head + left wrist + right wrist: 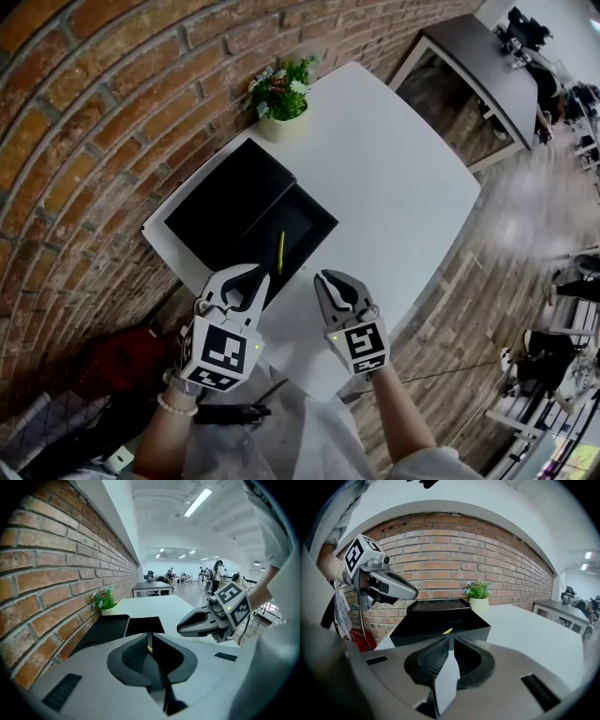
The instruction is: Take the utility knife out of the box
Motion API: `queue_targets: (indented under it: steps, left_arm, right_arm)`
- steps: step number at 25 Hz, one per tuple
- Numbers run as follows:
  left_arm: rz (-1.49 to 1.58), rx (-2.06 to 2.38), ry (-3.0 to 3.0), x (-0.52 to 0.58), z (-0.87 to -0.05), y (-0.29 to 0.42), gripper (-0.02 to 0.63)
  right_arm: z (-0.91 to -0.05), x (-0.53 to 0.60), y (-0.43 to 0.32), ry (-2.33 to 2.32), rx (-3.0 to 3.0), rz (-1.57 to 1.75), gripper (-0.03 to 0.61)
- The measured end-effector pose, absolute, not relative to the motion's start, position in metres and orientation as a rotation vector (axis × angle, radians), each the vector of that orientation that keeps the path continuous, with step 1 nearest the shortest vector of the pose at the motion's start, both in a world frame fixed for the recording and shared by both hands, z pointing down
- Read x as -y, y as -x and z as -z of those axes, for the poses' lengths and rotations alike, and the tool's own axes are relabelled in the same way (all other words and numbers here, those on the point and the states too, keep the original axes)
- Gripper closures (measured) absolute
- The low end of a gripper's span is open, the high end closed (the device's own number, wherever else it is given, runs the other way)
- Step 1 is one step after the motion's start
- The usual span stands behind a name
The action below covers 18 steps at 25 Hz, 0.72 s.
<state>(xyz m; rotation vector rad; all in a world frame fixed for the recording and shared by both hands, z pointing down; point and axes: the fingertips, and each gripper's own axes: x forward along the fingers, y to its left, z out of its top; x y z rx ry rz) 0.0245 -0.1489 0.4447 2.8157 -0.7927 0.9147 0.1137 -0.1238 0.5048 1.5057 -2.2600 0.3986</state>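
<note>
Box (307, 217): black, open, on white table (394, 187); contains yellow utility knife (280, 251) lying flat | Lid (225, 211): black, against box on brick-wall side | Left gripper (251, 275): jaws together, empty, near box's front edge | Right gripper (328, 279): jaws together, empty, beside the left.

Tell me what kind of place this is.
Probably an open-plan office or workshop: a brick wall, a white table with a potted plant, and desks with people under strip lights farther back.
</note>
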Motion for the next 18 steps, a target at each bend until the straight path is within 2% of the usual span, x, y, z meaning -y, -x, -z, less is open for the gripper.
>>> queue_targets:
  steps: [3, 7, 18]
  left_arm:
    - [-0.925, 0.786, -2.776, 0.156, -0.453, -0.034, 0.581]
    - [-0.906, 0.813, -2.694, 0.168, -0.464, -0.048, 0.508]
    - [-0.981, 0.875, -2.511, 0.195, -0.504, -0.076, 0.469]
  right_arm:
    - [-0.492, 0.116, -0.122, -1.556, 2.251, -0.41, 0.52]
    - [-0.48, 0.105, -0.13, -1.606, 2.241, -0.421, 0.52]
    - [-0.463, 0.079, -0.141, -1.682, 2.247, -0.4, 0.52]
